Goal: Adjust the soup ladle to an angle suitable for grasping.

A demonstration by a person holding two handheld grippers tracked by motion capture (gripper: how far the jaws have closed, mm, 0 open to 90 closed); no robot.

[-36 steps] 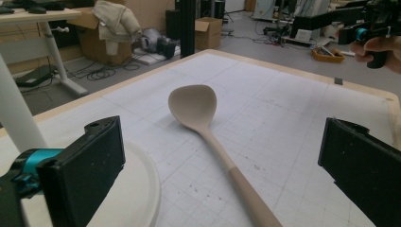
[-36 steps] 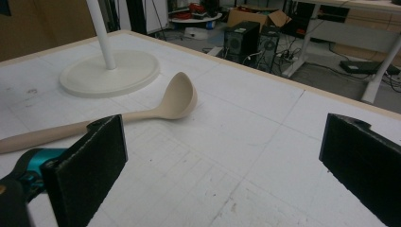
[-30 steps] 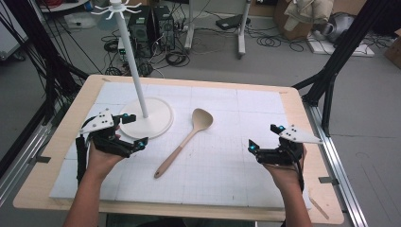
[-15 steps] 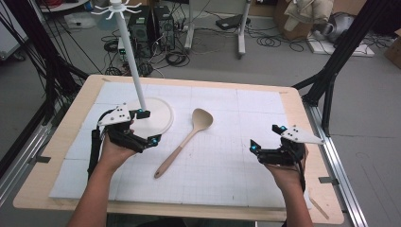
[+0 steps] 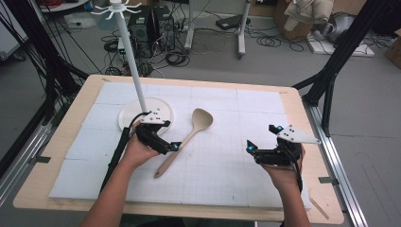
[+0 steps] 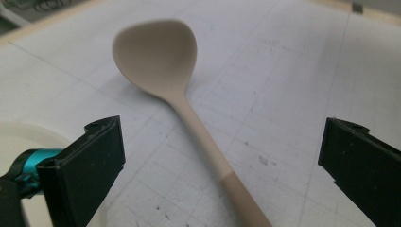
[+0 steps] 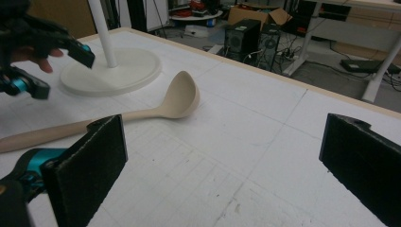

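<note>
Tabletop: a wooden tabletop point(image 5: 56, 156) covered by a white gridded mat point(image 5: 222, 156) that leaves a bare wood border along every edge.
Spoon: a beige wooden spoon point(image 5: 183, 141) lies flat on the mat near the middle, bowl toward the far edge, handle slanting toward the near-left corner; in the left gripper view point(image 6: 189, 118) its bowl is up ahead and its handle runs down between the jaws.
Stand: a white pole stand point(image 5: 134, 71) with hooks at its top rises from a round base point(image 5: 130, 116) on the far-left part of the mat, just left of the spoon's bowl.
Left claw: the left claw point(image 5: 165, 144) sits over the near edge of the round base, tips just beside the spoon's handle; its jaws are spread wide with nothing between them but the handle below.
Right claw: the right claw point(image 5: 262, 152) is near the right edge of the mat, well apart from the spoon, jaws spread wide and empty, pointing toward the spoon.
In the way: the stand's base crowds the left claw's left side.
Around: black frame legs, cables and computer cases on the floor beyond the far edge.
</note>
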